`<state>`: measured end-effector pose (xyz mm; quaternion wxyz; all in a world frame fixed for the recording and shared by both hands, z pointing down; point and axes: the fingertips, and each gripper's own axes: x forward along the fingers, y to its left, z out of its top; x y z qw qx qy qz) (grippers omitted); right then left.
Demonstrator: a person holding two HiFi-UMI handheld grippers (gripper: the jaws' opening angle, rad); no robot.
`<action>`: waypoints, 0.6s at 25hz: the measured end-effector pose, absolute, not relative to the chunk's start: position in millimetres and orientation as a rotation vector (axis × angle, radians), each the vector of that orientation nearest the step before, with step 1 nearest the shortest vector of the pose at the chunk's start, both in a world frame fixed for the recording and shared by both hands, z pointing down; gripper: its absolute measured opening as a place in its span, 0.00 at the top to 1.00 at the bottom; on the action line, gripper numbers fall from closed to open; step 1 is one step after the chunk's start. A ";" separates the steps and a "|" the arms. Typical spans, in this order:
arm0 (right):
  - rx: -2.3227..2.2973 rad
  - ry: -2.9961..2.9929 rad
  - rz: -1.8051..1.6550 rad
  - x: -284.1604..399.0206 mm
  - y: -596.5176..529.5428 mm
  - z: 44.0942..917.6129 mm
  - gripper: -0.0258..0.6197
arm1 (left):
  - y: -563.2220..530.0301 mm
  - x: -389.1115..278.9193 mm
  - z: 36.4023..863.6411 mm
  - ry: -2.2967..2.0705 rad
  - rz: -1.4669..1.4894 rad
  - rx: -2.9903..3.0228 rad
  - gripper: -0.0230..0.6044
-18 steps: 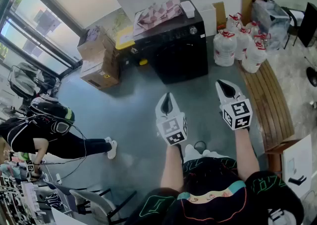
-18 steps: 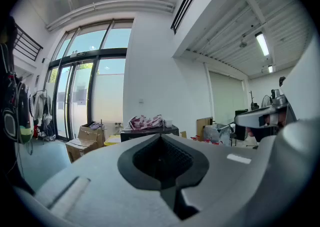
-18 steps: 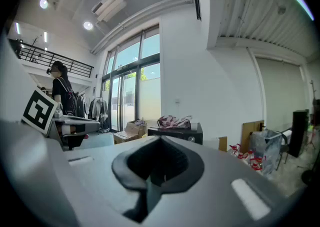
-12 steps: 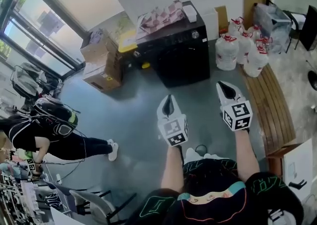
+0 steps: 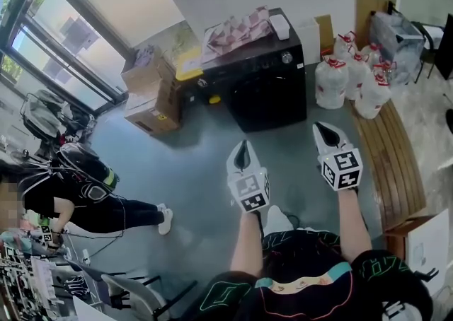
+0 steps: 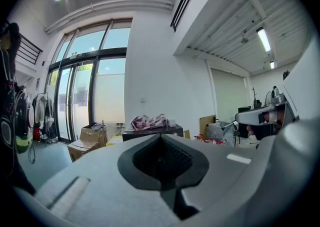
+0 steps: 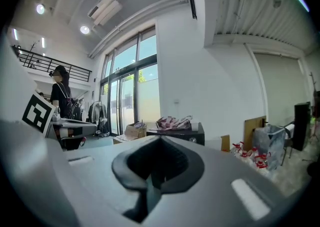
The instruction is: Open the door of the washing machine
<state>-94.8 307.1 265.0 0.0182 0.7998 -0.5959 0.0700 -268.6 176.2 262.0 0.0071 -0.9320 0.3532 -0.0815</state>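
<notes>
At the far wall, between the cardboard boxes (image 5: 150, 93) on the left and the water jugs (image 5: 352, 80) on the right, stands the black washing machine (image 5: 258, 72), its door (image 5: 272, 104) closed and facing the room. Both tools are held over bare floor, well apart from the machine. The left tool (image 5: 243, 153) and the right tool (image 5: 327, 133) are each clenched shut with nothing between the jaws.

Step in hand, by judgement: approach, with no contact made. The next move calls for reaching the machine's front, locating the door's handle or recess, and releasing one tool to take hold.

The dark front hides the door's outline, and no handle can be made out. A patterned cloth (image 5: 237, 30) covers part of the machine's top.
</notes>
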 end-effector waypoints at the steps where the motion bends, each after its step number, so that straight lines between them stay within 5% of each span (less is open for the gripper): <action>1: 2.486 -1.847 0.229 -92.0 304.4 267.6 0.96 | 172.9 -266.4 263.8 1.104 -0.260 -2.917 0.95; 15: 2.476 -1.706 0.385 -12.9 213.9 315.5 0.96 | 69.7 -181.7 323.3 1.045 -0.386 -3.025 0.95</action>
